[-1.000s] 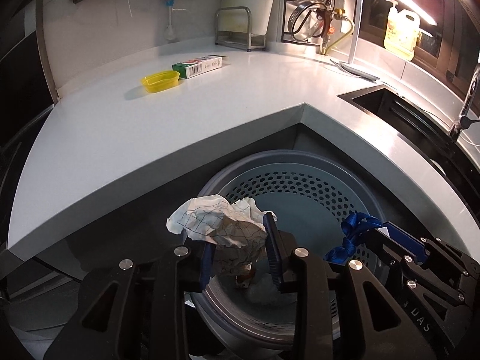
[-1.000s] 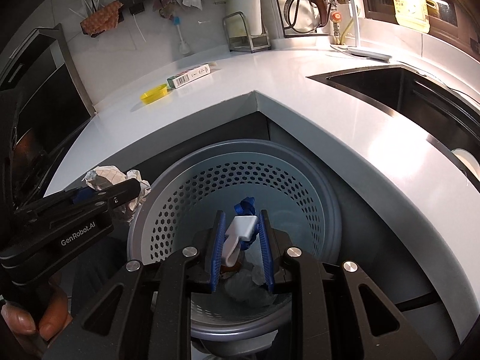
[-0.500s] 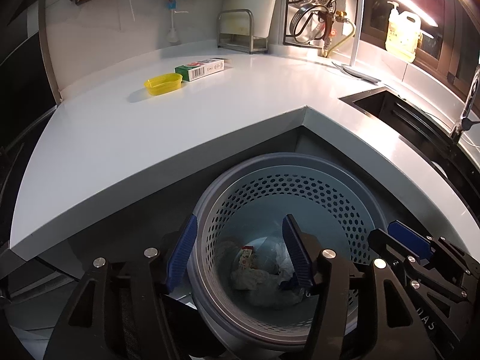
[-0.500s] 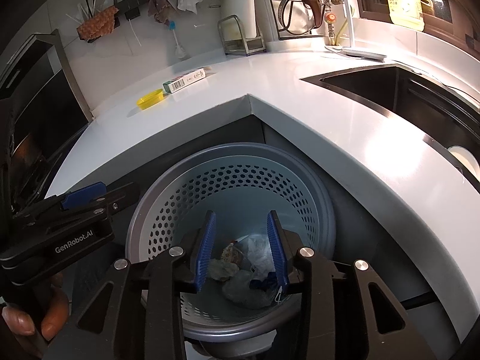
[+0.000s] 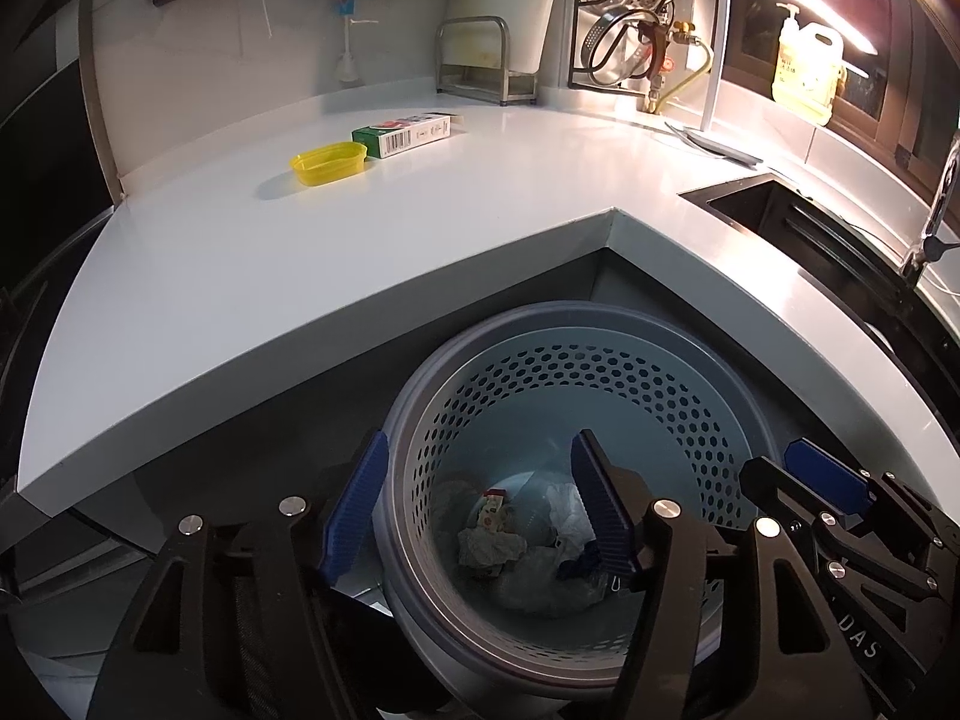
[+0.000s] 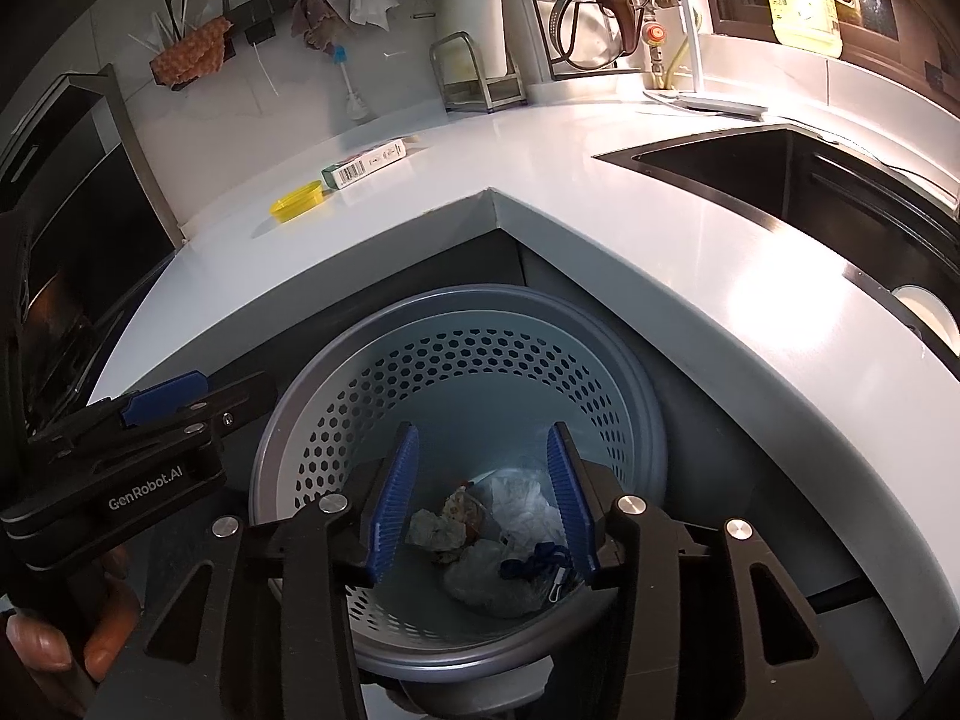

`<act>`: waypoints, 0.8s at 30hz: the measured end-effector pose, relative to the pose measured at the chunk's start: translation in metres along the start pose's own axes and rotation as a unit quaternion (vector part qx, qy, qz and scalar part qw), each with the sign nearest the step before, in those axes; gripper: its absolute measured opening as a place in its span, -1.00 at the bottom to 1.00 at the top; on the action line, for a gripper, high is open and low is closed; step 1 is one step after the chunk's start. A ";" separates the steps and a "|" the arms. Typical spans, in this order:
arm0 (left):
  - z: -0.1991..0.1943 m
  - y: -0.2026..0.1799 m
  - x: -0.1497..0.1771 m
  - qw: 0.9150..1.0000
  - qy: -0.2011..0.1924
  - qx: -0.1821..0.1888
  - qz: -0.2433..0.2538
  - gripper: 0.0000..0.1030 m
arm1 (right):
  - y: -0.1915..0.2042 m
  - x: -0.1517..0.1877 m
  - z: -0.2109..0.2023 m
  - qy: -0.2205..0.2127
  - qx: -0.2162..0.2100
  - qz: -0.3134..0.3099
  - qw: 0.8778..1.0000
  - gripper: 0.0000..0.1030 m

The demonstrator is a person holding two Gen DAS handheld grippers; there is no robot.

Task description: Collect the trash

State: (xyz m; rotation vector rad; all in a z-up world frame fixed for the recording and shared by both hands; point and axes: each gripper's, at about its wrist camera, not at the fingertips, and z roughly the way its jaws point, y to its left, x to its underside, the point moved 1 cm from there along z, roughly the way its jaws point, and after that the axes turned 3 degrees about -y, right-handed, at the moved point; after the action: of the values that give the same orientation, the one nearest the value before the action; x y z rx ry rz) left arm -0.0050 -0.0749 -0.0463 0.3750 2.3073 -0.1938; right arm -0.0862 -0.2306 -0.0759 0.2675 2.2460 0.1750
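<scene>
A grey perforated trash bin (image 5: 600, 372) (image 6: 480, 354) stands on the floor below the counter corner. At its bottom lie crumpled paper (image 5: 489, 546) (image 6: 435, 531), a clear plastic bag (image 5: 540, 588) (image 6: 486, 582) and a blue ribbon piece (image 6: 531, 564). My left gripper (image 5: 480, 504) is open and empty above the bin's left rim. My right gripper (image 6: 480, 495) is open and empty above the bin's middle. A yellow lid (image 5: 329, 163) (image 6: 296, 201) and a green-white carton (image 5: 409, 133) (image 6: 363, 163) lie on the white counter (image 5: 420, 228) (image 6: 660, 228).
A sink (image 5: 774, 210) (image 6: 780, 180) is set in the counter at the right. A metal rack (image 5: 483, 69), hanging pans (image 5: 636, 18) and a detergent jug (image 5: 807, 69) stand along the back wall. A dark appliance (image 6: 66, 228) is at the left.
Both grippers opened. The crumpled paper dropped from the left one and the white-blue piece from the right one into the bin. Both jaws are now wider than half a second ago.
</scene>
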 end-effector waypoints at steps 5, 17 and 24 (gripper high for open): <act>0.000 0.003 0.000 1.000 -0.002 0.001 -0.003 0.32 | 0.001 0.001 0.002 0.001 0.000 0.000 1.000 -0.02; 0.004 0.027 -0.009 1.000 -0.004 -0.005 -0.019 0.45 | 0.003 -0.004 0.019 0.012 -0.001 0.004 1.000 0.30; 0.002 0.046 -0.034 0.999 -0.022 -0.012 -0.028 0.57 | 0.013 -0.033 0.033 0.004 -0.008 -0.017 1.000 0.30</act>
State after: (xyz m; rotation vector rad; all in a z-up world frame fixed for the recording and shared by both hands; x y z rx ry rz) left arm 0.0338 -0.0386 -0.0248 0.2904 2.2768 -0.1991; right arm -0.0384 -0.2254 -0.0698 0.2201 2.2555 0.1776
